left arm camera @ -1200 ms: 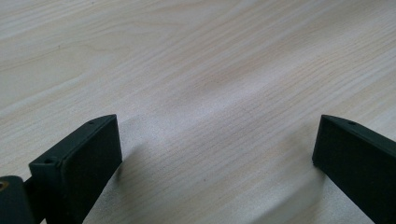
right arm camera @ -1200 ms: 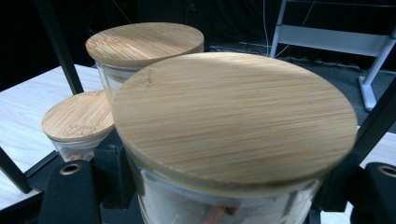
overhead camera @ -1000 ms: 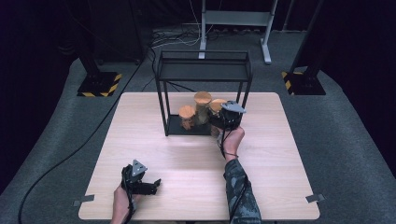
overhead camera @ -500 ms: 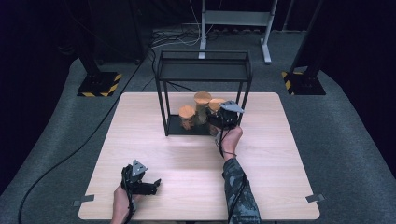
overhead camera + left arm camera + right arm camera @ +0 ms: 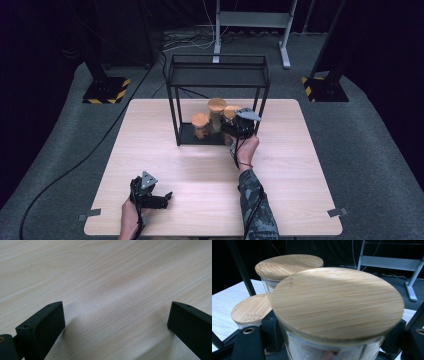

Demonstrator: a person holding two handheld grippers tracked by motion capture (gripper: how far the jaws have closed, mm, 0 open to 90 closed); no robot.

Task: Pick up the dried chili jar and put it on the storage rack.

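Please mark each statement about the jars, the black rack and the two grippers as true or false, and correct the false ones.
1. Three jars with wooden lids stand on the lower shelf of the black rack. True.
2. The right gripper is closed around the nearest jar. True.
3. The left gripper holds a jar. False: its jaws stand open over the bare table.
4. The jar in the right gripper has no lid. False: a round wooden lid covers it.
5. The left gripper rests near the front edge of the table, far from the rack. True.
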